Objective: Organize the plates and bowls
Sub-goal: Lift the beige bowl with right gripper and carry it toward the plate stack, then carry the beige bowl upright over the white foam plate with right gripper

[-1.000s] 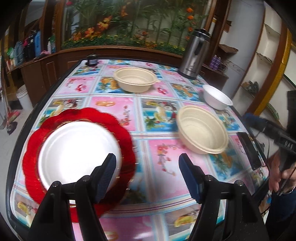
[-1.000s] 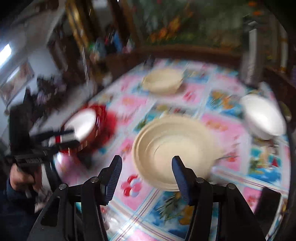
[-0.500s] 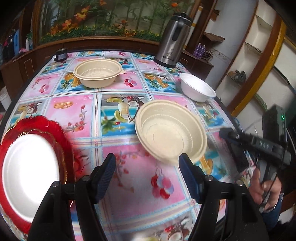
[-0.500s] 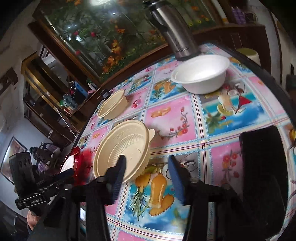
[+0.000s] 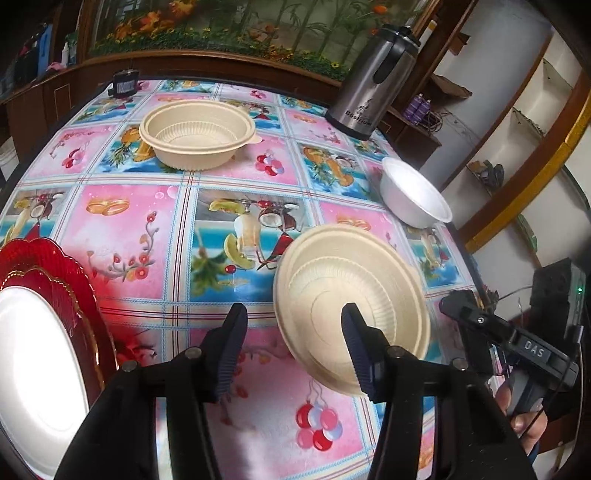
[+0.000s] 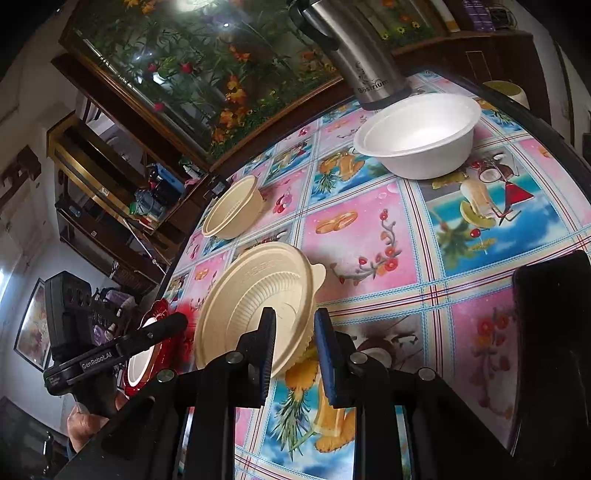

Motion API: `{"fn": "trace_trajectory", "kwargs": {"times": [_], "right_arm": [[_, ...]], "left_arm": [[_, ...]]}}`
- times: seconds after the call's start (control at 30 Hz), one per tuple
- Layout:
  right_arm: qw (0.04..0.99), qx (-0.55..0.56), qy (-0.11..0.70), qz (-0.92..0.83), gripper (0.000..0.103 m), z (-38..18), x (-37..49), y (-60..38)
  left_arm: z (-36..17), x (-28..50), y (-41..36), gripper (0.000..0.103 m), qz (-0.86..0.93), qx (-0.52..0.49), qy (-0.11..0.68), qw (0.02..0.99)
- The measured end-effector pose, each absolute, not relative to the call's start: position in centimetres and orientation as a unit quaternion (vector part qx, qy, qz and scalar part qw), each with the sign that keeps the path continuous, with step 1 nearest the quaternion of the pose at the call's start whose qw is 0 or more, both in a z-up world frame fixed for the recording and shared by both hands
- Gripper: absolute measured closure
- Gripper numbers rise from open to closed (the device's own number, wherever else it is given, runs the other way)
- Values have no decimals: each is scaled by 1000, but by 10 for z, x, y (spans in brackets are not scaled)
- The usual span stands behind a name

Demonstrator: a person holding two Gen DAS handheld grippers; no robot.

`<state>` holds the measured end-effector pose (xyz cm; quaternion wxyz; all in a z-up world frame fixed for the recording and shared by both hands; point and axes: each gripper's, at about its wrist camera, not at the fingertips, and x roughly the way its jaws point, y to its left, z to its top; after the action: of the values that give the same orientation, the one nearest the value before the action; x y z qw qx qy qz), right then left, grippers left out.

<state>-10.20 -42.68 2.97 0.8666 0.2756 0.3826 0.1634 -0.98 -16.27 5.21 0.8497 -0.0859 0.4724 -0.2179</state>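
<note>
On our worktop a second beige bowl, a white bowl, a steel flask and a red plate surround the tilted beige bowl. Our right gripper is closing, fingers pinching its rim; our left gripper narrows, empty.

Bright, even daylight; both views sharp, no motion blur. Heavy fisheye bend, black vignette corners. White plate blown out at table's left edge. Lamp glare on glass picture. Soft shadows under bowls.
</note>
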Motion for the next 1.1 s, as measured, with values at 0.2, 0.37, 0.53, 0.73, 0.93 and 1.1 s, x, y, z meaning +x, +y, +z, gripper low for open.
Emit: {"fn": "trace_trajectory", "kwargs": {"times": [0.2, 0.37, 0.53, 0.73, 0.93, 1.1], "right_arm": [[863, 271, 396, 160, 79, 23, -95, -424], [858, 269, 406, 166, 79, 15, -90, -415], [860, 271, 398, 168, 85, 18, -100, -410], [860, 275, 389, 181, 85, 26, -110, -404], [862, 268, 389, 185, 85, 29, -111, -394], [862, 263, 392, 186, 85, 29, -112, -390]], "left_arm": [[36, -2, -169, 51, -214, -80, 481, 846], [28, -8, -180, 84, -223, -53, 480, 847], [37, -23, -180, 84, -217, -30, 458, 862], [46, -38, -171, 84, -213, -25, 443, 870], [46, -44, -164, 82, -210, -29, 440, 872], [46, -47, -161, 82, -208, -28, 437, 874]]}}
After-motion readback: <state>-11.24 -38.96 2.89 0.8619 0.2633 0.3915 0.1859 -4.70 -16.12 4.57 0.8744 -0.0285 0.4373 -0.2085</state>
